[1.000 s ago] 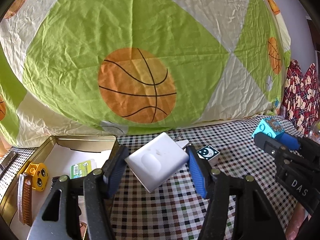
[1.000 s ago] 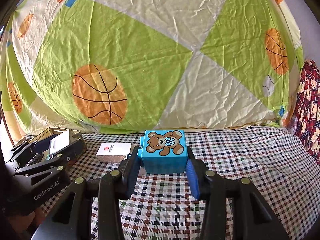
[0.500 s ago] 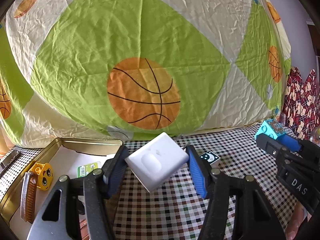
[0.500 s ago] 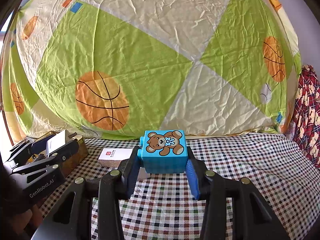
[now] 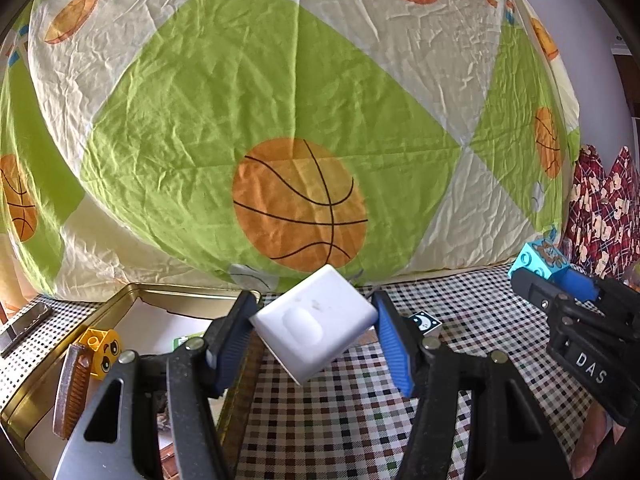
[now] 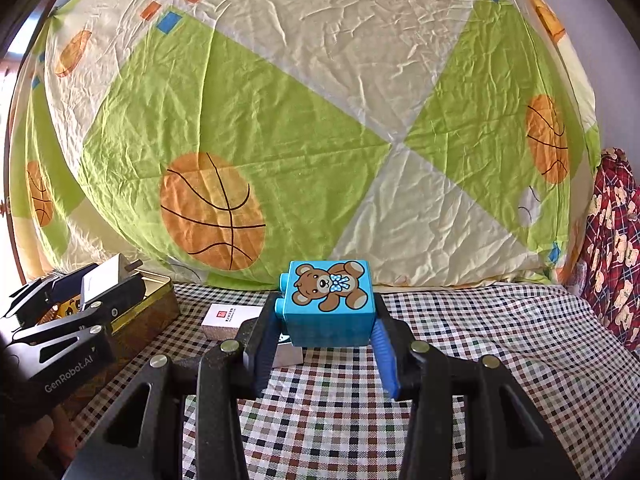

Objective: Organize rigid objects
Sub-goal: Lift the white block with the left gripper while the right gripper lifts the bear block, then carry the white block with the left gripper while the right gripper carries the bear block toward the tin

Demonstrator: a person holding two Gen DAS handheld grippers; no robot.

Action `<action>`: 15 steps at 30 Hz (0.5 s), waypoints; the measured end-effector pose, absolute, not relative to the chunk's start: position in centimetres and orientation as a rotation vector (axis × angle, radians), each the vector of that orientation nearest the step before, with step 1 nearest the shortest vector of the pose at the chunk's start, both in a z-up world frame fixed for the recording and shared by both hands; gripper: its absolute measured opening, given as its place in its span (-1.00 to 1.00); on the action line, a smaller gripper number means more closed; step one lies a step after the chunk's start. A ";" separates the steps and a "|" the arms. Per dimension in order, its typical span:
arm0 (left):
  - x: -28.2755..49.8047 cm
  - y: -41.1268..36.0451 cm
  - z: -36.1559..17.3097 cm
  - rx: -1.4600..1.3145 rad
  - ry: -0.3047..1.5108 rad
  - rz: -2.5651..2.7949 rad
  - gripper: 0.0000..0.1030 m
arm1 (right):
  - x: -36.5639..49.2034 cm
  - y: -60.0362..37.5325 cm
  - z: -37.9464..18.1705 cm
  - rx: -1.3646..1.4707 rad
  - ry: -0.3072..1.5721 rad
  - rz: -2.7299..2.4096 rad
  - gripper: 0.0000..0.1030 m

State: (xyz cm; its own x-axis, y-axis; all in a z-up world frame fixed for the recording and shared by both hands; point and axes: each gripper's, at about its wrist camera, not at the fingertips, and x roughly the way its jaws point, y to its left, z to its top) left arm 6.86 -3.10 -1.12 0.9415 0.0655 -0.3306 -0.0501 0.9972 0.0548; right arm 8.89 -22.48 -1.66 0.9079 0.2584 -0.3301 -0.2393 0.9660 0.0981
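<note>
My left gripper (image 5: pixel 314 326) is shut on a white charger block (image 5: pixel 314 322), held tilted above the checkered tablecloth beside the gold tin's right wall (image 5: pixel 244 380). In the tin (image 5: pixel 132 294) lie a yellow face brick (image 5: pixel 105 346), a brown comb-like piece (image 5: pixel 72 392) and a green-labelled card (image 5: pixel 184 340). My right gripper (image 6: pixel 328 320) is shut on a blue teddy-bear brick (image 6: pixel 330 302), lifted over the cloth; it also shows at the right of the left wrist view (image 5: pixel 540 260). The left gripper with the charger shows in the right wrist view (image 6: pixel 100 284) over the tin (image 6: pixel 156 280).
A white box with a red logo (image 6: pixel 230 320) lies on the cloth ahead of the right gripper. A small moon-face cube (image 5: pixel 426 322) sits behind the left gripper's right finger. A basketball-print quilt (image 5: pixel 300 140) rises behind. Patterned red fabric (image 6: pixel 616 240) is at right.
Both grippers have risen and tilted upward, each keeping its object. The tin and the boxes on the cloth sit lower in view.
</note>
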 end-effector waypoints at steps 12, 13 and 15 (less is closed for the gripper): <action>5.9 -2.3 -1.0 0.039 0.324 0.061 0.16 | 7.3 -21.3 -1.0 0.027 0.280 0.269 -0.12; 5.9 -2.2 -1.0 0.038 0.325 0.061 0.16 | 7.1 -21.1 -0.9 0.023 0.274 0.272 -0.12; 5.7 -2.0 -0.8 0.030 0.324 0.060 0.16 | 6.7 -20.8 -0.7 0.019 0.261 0.280 -0.12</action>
